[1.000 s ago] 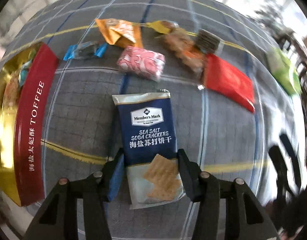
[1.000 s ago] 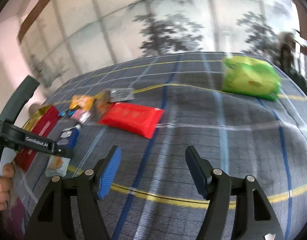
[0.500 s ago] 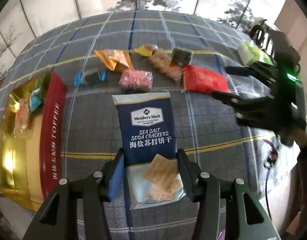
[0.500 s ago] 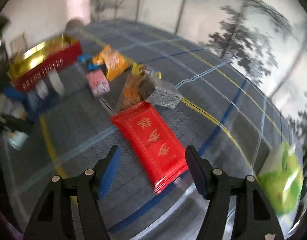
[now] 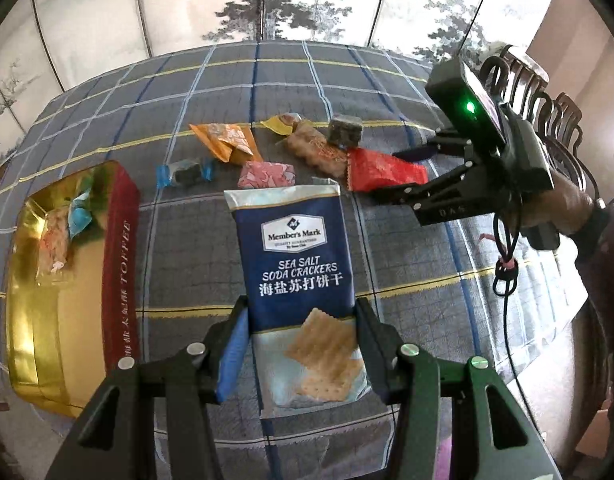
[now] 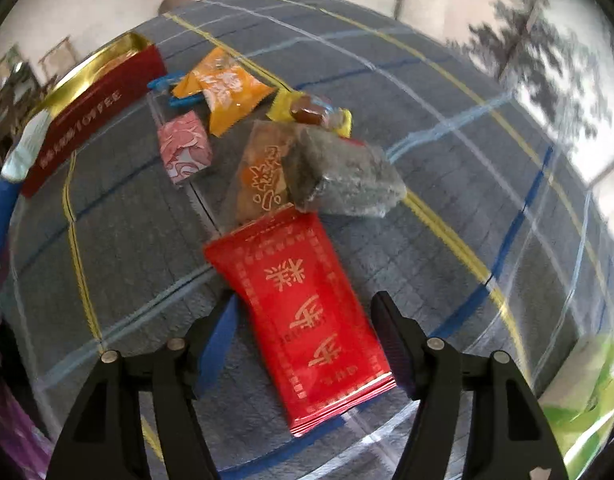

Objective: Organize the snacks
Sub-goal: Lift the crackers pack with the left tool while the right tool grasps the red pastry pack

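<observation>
My left gripper [image 5: 301, 312] is shut on the lower part of a blue sea salt soda crackers packet [image 5: 295, 248] and holds it above the checked tablecloth. To its left is a red and gold toffee box [image 5: 121, 248] with a few wrapped snacks inside. My right gripper [image 6: 307, 308] points down over a red packet [image 6: 303, 312] that lies flat on the cloth. Its jaws are closing with the packet between them, and a gap still shows at the left finger. In the left wrist view the right gripper [image 5: 403, 174] hovers at the red packet [image 5: 379, 170].
Loose snacks lie beyond the red packet: an orange packet [image 6: 223, 88], a pink one [image 6: 185, 152], a blue-wrapped candy [image 5: 185, 172], a yellow candy [image 6: 307, 110], a clear biscuit packet [image 6: 263, 172] and a dark block [image 6: 347, 176]. A green packet [image 6: 587, 384] lies far right. Chairs [image 5: 547, 100] stand by the table's right edge.
My left gripper has risen with the crackers packet in it. My right gripper has swung across the table, rolled, come down over the red packet, and its jaws have narrowed.
</observation>
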The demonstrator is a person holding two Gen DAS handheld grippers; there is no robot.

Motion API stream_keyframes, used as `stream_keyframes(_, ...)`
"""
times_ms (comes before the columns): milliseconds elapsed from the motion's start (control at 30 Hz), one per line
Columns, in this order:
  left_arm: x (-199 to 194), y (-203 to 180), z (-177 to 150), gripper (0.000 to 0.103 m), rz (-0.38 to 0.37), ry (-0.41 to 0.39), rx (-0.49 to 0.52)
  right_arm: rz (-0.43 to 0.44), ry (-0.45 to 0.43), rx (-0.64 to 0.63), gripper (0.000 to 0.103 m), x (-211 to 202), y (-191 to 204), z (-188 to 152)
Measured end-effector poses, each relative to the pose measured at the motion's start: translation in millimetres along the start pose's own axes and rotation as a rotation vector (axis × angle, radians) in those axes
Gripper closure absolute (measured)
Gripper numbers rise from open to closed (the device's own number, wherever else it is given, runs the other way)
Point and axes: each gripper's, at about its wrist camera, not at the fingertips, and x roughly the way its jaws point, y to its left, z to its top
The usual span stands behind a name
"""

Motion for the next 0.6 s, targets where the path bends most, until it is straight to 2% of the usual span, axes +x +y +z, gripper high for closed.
stream_keyframes(67, -4.5, 3.4, -1.3, 0.052, 0.007, -0.010, -0.006, -0.009, -0.017, 0.025, 0.056, -3.1, 3.5, -4.1)
stream_keyframes(200, -16.7, 11.7, -5.6, 0.051, 0.006, -0.044, -0.018, -0.065, -0.039, 0.095, 0.061, -11.8, 22.6, -18.5)
stream_keyframes(267, -21.6, 16.9, -8.3, 0.052, 0.012, -0.055, -0.024, -0.091, -0.078, 0.121, 0.062, -19.3, 38.9, -31.5)
stream_keyframes(333, -28.1, 24.9, -12.3, 0.052, 0.013, -0.071, -0.038, -0.071, -0.141, 0.191, 0.062, -30.5, 52.1, -44.1)
stream_keyframes(433, -34.8, 35.5, -18.5, 0.051, 0.021, -0.081, -0.052, -0.002, -0.280, 0.361, 0.062, -50.2, 73.8, -66.3)
stream_keyframes(600, -49.4, 61.9, -29.7, 0.051, 0.041, -0.104, -0.087, 0.026, -0.412, 0.505, 0.063, -59.9, 107.4, -72.8)
